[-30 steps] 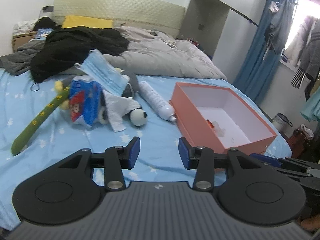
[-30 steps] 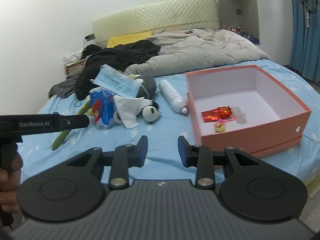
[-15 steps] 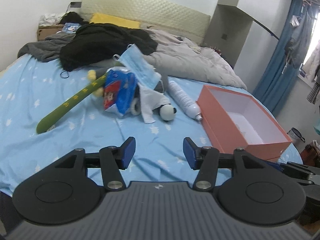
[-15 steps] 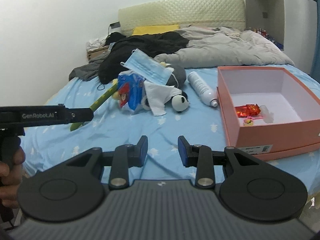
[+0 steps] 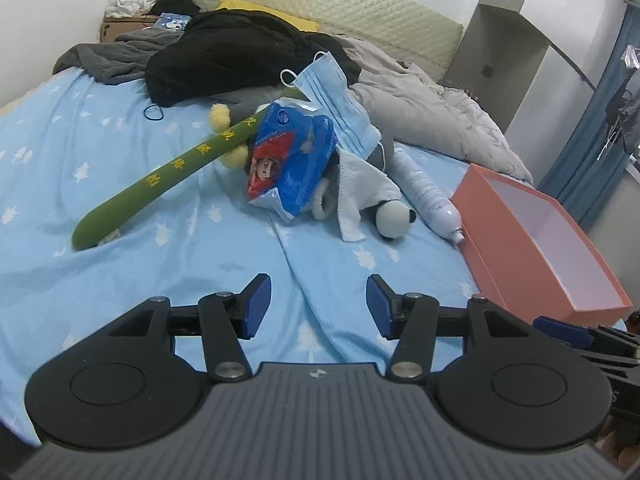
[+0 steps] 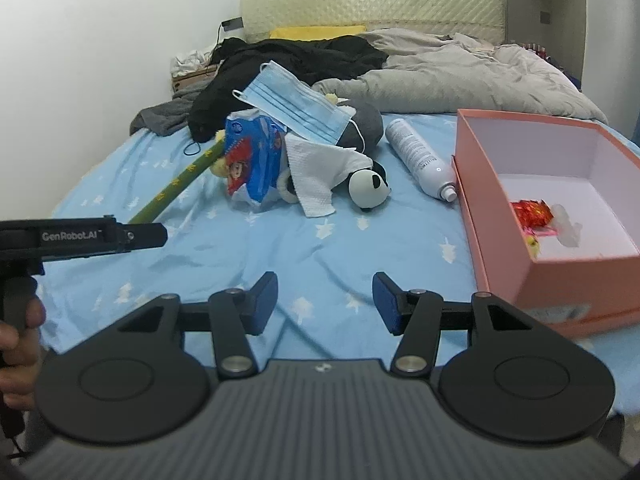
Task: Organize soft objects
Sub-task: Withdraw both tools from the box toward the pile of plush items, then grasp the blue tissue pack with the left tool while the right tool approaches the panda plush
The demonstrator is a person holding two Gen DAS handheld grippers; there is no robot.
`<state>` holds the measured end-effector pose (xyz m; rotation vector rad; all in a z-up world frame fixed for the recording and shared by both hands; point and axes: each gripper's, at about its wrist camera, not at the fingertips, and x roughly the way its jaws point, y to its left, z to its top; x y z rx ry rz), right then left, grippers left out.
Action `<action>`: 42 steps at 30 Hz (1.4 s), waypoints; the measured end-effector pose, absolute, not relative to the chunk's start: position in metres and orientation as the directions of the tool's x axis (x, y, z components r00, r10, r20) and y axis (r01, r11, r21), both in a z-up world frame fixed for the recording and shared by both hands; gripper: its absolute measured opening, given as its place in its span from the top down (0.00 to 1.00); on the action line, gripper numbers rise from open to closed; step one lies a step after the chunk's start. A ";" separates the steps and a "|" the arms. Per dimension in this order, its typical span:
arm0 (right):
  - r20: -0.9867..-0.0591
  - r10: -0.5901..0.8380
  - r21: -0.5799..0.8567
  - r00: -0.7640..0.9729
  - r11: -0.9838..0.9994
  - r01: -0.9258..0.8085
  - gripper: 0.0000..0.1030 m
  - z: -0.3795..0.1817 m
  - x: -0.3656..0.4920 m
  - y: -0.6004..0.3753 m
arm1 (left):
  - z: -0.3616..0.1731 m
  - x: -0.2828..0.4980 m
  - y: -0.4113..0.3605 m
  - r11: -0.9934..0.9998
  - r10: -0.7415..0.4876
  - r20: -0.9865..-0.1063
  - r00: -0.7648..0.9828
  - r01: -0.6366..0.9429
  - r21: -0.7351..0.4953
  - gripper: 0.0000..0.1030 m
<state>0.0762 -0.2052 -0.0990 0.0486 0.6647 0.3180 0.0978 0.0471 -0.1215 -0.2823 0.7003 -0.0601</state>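
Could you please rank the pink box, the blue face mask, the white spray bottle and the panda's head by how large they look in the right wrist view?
1. Pink box, clearly largest, though nearest the camera.
2. Blue face mask.
3. White spray bottle, not far behind the mask.
4. Panda's head, smallest.

The left gripper (image 5: 318, 302) points forward and somewhat downward, its two blue-padded fingers (image 5: 256, 304) standing apart with nothing between them; the jaws have just been opening. The right gripper (image 6: 325, 304) is held at much the same downward slant, and its jaws have also just been opening, the blue pads (image 6: 266, 302) parted and empty. In the right wrist view the left gripper's black body reaches in from the left edge, level with the right gripper's fingers and well off to their left. The person's left hand (image 6: 16, 354) is wrapped around its handle below.
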 end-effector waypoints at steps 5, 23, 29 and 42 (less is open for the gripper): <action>-0.611 0.294 0.156 0.735 0.955 -0.252 0.46 -0.120 0.119 -0.202 | -0.143 0.143 0.051 0.962 -0.150 -0.631 0.761 -0.037 -0.272 0.43; -0.635 0.242 0.128 0.734 0.969 -0.209 0.46 -0.177 0.251 -0.189 | -0.198 0.259 0.048 0.976 -0.121 -0.654 0.747 -0.029 -0.214 0.43; -0.632 0.231 0.121 0.740 0.972 -0.201 0.46 -0.188 0.286 -0.183 | -0.205 0.291 0.046 0.983 -0.115 -0.639 0.761 -0.006 -0.184 0.44; -0.644 0.273 0.141 0.714 0.960 -0.240 0.31 -0.210 0.326 -0.175 | -0.218 0.317 0.041 0.995 -0.075 -0.619 0.782 0.017 -0.099 0.78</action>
